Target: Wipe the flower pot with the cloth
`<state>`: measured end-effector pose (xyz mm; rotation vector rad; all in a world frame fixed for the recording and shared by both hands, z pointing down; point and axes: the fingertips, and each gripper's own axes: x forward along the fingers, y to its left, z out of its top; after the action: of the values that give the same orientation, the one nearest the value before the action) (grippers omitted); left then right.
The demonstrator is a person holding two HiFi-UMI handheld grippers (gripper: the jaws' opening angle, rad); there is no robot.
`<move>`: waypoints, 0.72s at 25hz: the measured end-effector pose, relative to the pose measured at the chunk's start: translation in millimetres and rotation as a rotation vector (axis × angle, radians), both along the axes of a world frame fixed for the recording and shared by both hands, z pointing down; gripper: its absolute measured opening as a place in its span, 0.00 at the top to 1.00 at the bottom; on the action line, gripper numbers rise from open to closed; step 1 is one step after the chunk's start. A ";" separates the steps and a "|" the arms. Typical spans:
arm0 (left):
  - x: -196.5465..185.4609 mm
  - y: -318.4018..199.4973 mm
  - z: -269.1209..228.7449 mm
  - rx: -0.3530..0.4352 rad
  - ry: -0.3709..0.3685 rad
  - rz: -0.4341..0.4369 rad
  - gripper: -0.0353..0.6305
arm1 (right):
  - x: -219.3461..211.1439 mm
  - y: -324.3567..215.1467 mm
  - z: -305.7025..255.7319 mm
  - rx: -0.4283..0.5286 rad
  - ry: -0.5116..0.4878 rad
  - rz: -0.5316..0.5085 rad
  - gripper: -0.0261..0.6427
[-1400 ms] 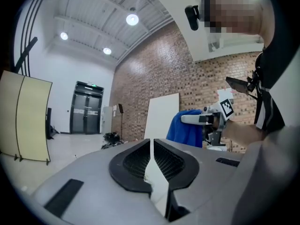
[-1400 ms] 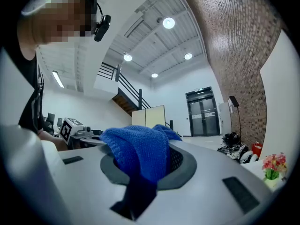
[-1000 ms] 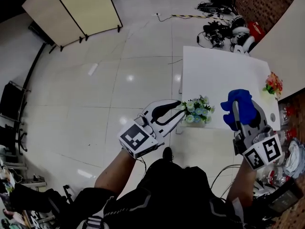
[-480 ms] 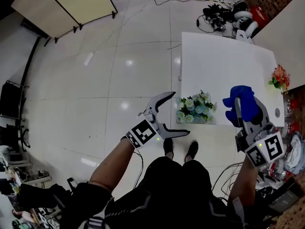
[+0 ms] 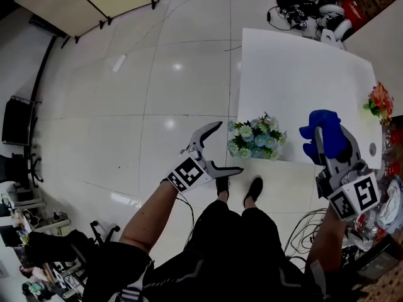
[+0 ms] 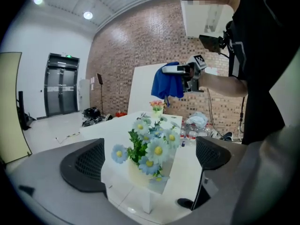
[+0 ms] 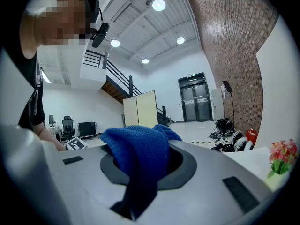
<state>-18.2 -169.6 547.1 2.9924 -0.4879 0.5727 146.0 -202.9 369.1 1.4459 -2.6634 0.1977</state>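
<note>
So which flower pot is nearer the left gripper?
The blue-and-white daisy pot at the table's near corner, just ahead of the left gripper, whose fingers are opening, empty. The red-flowered pot sits far across.

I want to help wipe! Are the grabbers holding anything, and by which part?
The right gripper is clamped on the blue cloth, by a bunched fold. The left gripper has its jaws opening, with nothing between them.

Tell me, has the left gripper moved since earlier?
Yes. The left gripper has drawn back leftward from the flower pot; its jaws are opening, with nothing between them.
</note>
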 end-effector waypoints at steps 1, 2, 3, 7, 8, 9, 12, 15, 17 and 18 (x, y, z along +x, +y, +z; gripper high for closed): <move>-0.2 -2.6 9.1 0.000 -0.010 -0.011 0.05 | 1.9 -0.8 2.0 0.002 0.002 -0.002 0.85; -0.3 -6.2 20.2 -0.001 -0.019 -0.022 0.05 | 5.0 -1.7 6.3 -0.002 0.002 -0.001 0.85; -0.8 -9.8 32.7 -0.007 -0.027 -0.034 0.05 | 9.1 -2.8 13.2 -0.012 0.000 0.003 0.85; 1.7 -15.4 78.5 -0.047 -0.043 -0.031 0.05 | 24.2 -6.7 54.3 -0.065 0.008 0.015 0.85; 4.2 -15.1 85.1 -0.046 -0.038 -0.018 0.05 | 25.1 -5.9 64.6 -0.069 0.008 0.016 0.85; 6.9 -15.0 89.0 -0.041 -0.025 -0.006 0.05 | 24.6 -4.1 74.6 -0.070 0.005 0.015 0.85; 17.3 -18.9 94.8 -0.003 0.023 0.012 0.05 | 21.0 0.2 107.1 -0.081 -0.008 0.010 0.85; 30.3 -25.6 101.5 0.032 0.062 0.029 0.05 | 19.3 -0.7 139.0 -0.088 -0.030 0.007 0.85; 38.9 -31.4 103.0 0.037 0.096 0.036 0.05 | 21.7 -0.7 162.2 -0.092 -0.027 0.010 0.85; 43.4 -33.5 103.0 0.032 0.111 0.041 0.05 | 22.7 -1.0 173.7 -0.097 -0.027 0.013 0.85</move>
<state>25.2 -203.1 650.1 3.0503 -0.4330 0.4019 168.6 -203.9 542.8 1.4421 -2.6257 0.3447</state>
